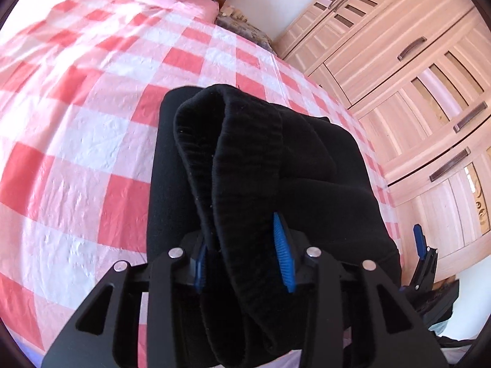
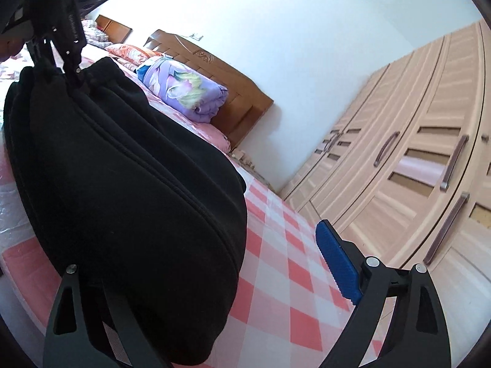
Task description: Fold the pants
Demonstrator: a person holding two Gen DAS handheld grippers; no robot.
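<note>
left gripper (image 1: pixel 245 253) pinching ribbed waistband of black pants (image 1: pixel 260 165) | pants hanging bunched above checked bed (image 1: pixel 92 122) | right gripper (image 2: pixel 214 276) standing spread, pants draping over one finger, wardrobe (image 2: pixel 414 168) beyond bed

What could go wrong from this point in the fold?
1. The left gripper pinches a thick bunch of the black pants' ribbed band between its blue fingers; so much fabric could slip out.
2. The right gripper stands open beside the hanging pants, so one grasp carries everything.
3. The pants hang near the edge of the checked bed and might land partly off it.
</note>
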